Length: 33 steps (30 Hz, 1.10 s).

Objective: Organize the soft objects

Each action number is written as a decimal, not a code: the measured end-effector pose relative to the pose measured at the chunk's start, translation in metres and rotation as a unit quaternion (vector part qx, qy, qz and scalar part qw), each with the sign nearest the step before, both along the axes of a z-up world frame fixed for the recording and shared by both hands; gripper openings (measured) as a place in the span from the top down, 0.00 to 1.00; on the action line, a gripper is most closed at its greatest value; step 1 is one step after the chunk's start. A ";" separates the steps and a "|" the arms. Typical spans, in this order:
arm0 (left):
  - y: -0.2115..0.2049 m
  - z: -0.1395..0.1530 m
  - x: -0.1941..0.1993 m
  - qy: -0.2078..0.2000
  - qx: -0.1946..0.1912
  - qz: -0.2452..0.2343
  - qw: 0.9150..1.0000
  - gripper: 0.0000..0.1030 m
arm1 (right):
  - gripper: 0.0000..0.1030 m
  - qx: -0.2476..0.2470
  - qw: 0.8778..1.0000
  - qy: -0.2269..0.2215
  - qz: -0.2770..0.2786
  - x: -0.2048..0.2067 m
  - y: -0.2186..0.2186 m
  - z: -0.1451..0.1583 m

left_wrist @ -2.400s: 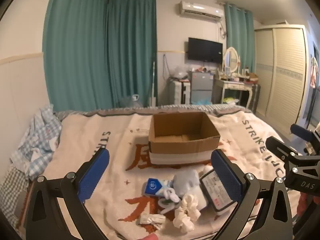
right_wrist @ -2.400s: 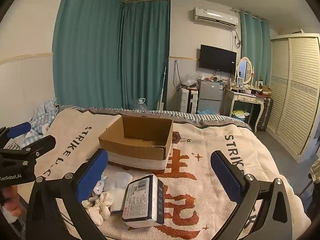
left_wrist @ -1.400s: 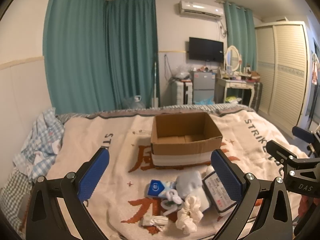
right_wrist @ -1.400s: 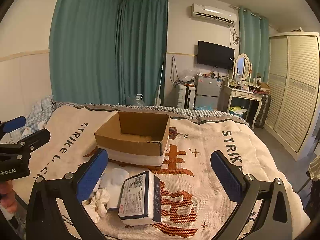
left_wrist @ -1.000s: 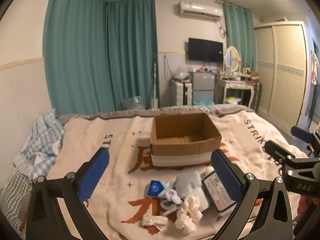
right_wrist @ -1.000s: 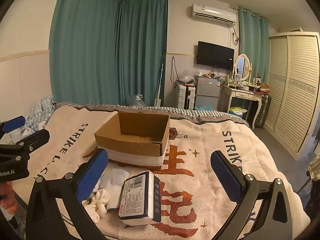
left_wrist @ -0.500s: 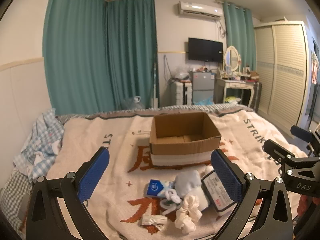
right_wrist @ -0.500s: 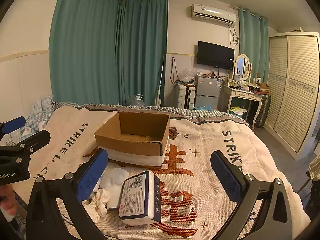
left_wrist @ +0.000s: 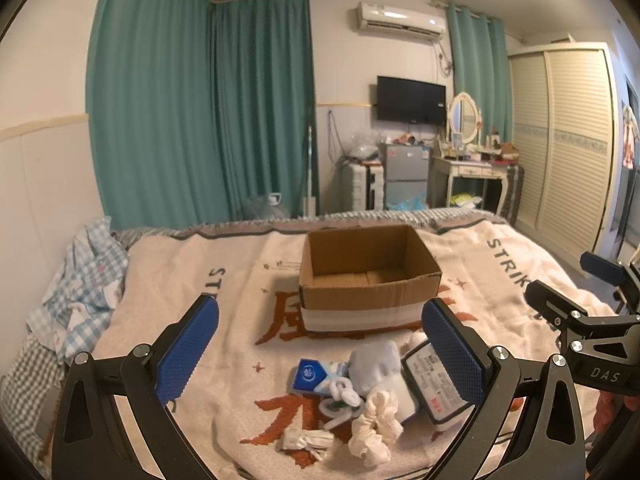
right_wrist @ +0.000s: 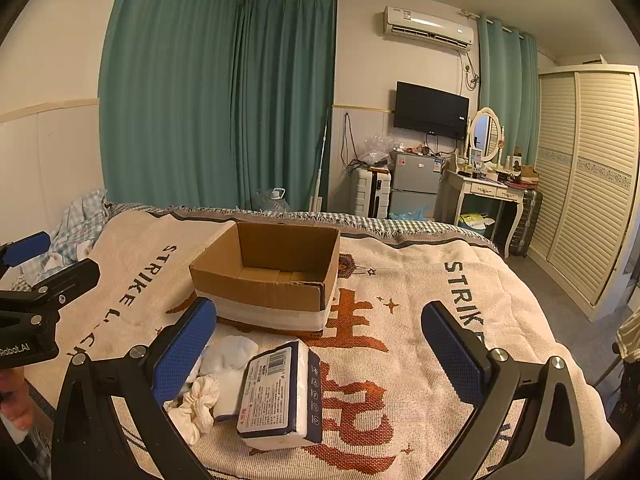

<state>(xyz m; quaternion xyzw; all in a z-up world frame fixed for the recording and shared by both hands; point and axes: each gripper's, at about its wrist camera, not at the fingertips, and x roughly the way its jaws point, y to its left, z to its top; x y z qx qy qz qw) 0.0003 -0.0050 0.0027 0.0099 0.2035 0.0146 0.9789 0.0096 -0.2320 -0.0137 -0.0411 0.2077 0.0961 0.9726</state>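
Both grippers, left (left_wrist: 320, 344) and right (right_wrist: 320, 344), are hovering with fingers spread, holding nothing; soft items (left_wrist: 374, 368) are lying piled on the bed before the empty cardboard box (left_wrist: 368, 280); likely next: lowering onto one piece

Box (left_wrist: 370, 280) matt brown corrugated cardboard, white tape band round base. Blanket (right_wrist: 420, 292) rough woven cloth; scrunchie (left_wrist: 374, 424) crinkled cream fabric; tissue pack (right_wrist: 280, 396) glossy plastic wrap. Gripper pads (left_wrist: 188, 348) textured blue rubber, matt black frames.

"STRIKE" on the blanket (right_wrist: 460, 304); "DAS" on the right gripper (left_wrist: 604, 374); "Robot.AI" on the left gripper (right_wrist: 16, 350).
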 end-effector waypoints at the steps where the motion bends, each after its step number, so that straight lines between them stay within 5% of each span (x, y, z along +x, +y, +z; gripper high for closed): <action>1: 0.000 0.001 0.000 0.000 -0.002 -0.001 1.000 0.00 | 0.00 0.000 1.000 0.000 0.000 0.000 0.000 0.000; 20: 0.002 0.024 -0.023 -0.030 -0.014 -0.018 0.999 0.00 | 0.00 -0.021 1.000 -0.007 0.003 -0.038 0.002 0.022; 27: -0.003 -0.017 -0.010 0.016 0.004 -0.029 0.999 0.00 | 0.02 -0.045 0.998 0.048 0.015 -0.024 0.011 -0.012; 33: -0.007 -0.083 0.019 0.103 -0.004 -0.026 0.994 0.06 | 0.08 -0.058 0.990 0.122 0.034 0.006 0.026 -0.064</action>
